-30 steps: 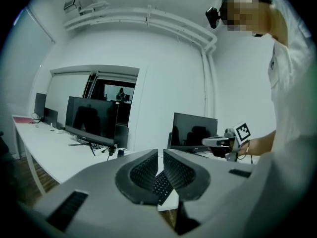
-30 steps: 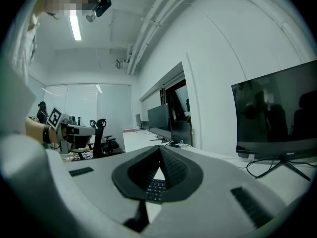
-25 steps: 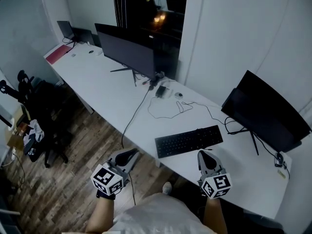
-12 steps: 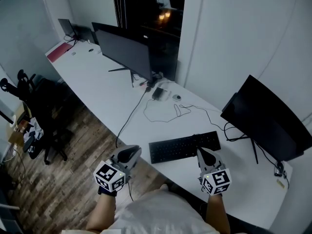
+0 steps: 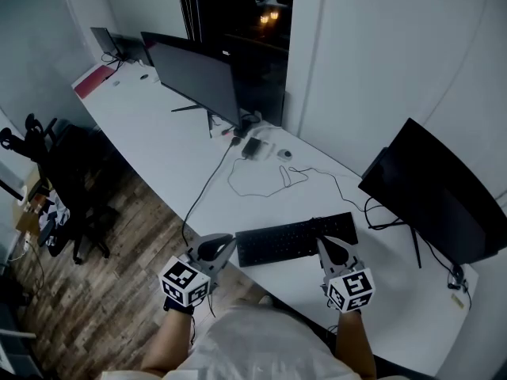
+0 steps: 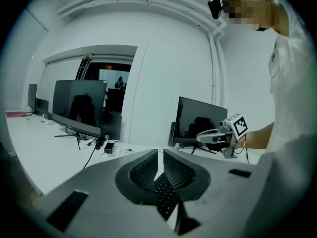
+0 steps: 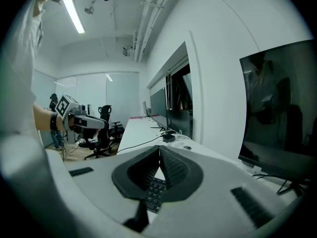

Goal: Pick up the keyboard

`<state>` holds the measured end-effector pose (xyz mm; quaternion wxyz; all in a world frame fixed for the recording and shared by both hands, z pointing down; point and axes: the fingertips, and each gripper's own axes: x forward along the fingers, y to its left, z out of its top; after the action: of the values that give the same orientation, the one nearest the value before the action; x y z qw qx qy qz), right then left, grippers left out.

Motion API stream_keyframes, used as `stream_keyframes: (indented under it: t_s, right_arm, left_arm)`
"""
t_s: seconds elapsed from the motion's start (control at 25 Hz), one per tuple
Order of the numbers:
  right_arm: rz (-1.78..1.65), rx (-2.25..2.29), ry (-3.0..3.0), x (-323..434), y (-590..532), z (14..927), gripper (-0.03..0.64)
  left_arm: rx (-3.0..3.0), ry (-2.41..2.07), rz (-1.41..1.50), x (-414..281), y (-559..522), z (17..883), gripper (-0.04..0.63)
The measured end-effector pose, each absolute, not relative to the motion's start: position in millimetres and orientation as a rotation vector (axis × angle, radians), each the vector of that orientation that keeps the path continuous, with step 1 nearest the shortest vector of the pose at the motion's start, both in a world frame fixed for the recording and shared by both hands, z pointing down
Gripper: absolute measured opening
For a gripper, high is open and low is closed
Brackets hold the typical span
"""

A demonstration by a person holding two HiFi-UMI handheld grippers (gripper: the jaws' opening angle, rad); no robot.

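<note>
Long white table [image 5: 170,145] running along the wall, black keyboard [image 5: 295,239] near its front edge, dark monitor [image 5: 432,192] on a stand at the right end, second wide monitor [image 5: 194,74] further along, thin looped cable [image 5: 257,190] and small black box [image 5: 252,147] between them, flat red item [image 5: 93,80] at the far end

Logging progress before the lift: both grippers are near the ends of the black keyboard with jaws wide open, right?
No: their jaws are shut. Each gripper view shows it: left gripper and right gripper closed on nothing, near the ends of the black keyboard.

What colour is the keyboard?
The keyboard is black; the head view shows it best.
</note>
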<state>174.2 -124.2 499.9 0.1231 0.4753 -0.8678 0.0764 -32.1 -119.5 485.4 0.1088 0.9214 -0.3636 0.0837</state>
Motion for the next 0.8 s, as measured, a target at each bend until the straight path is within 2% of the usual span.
stream_keyframes:
  t_s: [0.8]
  right_arm:
    - [0.331,1.398,-2.435,189.3,-135.0,537.8,0.034]
  left_arm:
    - [2.698,-0.928,0.274,0.0,-139.9,515.2,0.032]
